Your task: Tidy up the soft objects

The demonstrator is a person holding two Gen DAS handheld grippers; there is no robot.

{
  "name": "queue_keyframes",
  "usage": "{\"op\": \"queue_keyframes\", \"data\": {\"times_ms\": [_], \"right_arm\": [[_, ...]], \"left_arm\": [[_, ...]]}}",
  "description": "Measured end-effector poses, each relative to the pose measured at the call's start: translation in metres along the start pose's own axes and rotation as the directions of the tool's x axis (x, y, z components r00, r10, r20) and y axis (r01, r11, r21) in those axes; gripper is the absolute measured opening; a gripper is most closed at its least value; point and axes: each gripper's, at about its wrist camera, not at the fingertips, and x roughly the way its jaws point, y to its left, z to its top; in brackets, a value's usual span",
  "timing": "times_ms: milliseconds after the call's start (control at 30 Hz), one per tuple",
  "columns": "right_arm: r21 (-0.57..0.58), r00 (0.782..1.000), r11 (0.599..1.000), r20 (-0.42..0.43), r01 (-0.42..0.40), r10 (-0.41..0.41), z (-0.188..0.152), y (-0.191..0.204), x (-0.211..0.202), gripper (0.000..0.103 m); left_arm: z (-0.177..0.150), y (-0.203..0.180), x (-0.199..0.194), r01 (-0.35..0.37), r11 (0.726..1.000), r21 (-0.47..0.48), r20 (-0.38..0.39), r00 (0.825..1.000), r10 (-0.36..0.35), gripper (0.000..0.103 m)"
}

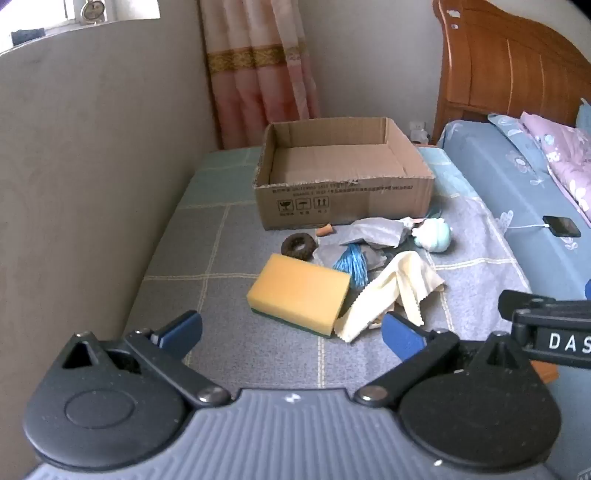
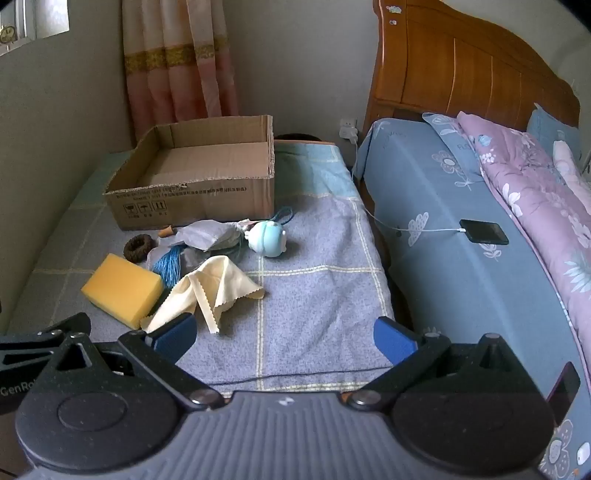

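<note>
While both grippers' fingers gape empty, yellow sponge lies beside crumpled cream cloth.

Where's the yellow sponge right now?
In both wrist views, the yellow sponge lies on the checked blanket in front of the cardboard box, left of the cream cloth, near the dark ring.

Grey walls. Pink curtain at 11 o'clock; daylit window at 10 o'clock. Wooden headboard at 1 o'clock, above bed with blue floral sheet.
</note>
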Motion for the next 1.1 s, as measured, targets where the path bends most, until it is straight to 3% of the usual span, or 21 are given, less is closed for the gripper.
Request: {"op": "queue_keyframes", "data": {"times_ms": [1100], "right_arm": [[-0.002, 1.000, 1.000, 0.005, -0.006, 0.006, 0.0007, 0.0015, -0.0022, 0.103]], "left_arm": [[-0.0024, -0.0004, 0.0018, -0.012, 1.000, 0.004, 0.006, 1.000, 0.012, 0.102]]}}
